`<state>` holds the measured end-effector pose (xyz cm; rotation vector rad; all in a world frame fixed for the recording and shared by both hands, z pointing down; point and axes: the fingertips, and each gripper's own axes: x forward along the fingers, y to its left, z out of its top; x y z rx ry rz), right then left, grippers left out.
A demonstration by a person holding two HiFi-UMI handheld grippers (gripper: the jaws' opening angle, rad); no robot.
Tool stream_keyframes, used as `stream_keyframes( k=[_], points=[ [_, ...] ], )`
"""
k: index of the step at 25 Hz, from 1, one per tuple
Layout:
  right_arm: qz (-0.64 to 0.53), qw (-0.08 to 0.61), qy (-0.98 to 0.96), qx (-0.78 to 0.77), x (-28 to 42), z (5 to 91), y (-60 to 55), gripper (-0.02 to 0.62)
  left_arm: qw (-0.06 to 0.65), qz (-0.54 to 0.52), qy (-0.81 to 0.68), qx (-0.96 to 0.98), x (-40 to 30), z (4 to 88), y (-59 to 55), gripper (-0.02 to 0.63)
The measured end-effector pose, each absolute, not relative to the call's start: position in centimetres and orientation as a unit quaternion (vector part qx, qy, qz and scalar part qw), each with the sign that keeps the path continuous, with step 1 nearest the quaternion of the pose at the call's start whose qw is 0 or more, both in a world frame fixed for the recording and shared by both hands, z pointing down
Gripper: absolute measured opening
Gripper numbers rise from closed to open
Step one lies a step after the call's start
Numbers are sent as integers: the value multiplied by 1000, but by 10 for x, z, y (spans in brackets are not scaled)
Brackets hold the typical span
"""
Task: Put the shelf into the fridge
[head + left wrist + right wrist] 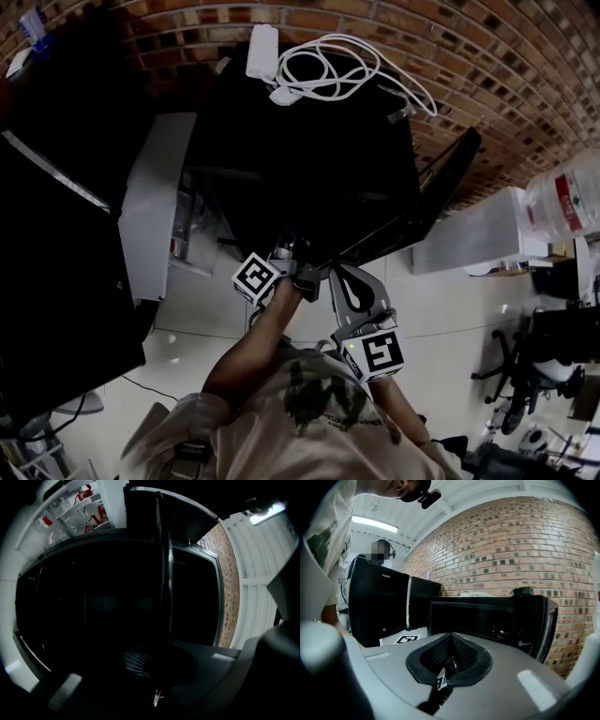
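A small black fridge (309,159) stands against the brick wall, its door (441,187) swung open to the right. My left gripper (286,267) reaches into the fridge's open front. In the left gripper view its jaws (157,667) are shut on a thin dark panel, the shelf (161,573), seen edge-on and running straight away into the dark fridge interior. My right gripper (342,279) hovers just right of the left one, at the fridge's front edge. Its pads (450,651) meet with nothing between them, and the fridge (487,616) lies beyond.
A white cable and adapter (328,70) lie on top of the fridge. A taller black appliance (56,234) with a white door (155,216) stands at the left. A white cabinet (478,234), a water bottle (562,202) and an office chair (525,375) are at the right.
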<state>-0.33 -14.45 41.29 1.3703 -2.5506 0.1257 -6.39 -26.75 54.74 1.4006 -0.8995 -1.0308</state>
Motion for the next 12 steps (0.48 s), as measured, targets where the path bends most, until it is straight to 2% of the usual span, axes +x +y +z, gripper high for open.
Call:
stream_keyframes(
  k=[12],
  points=[
    [48, 125, -868, 478, 2, 418, -157, 0, 556, -421, -360, 620, -55, 539, -302, 17]
  ],
)
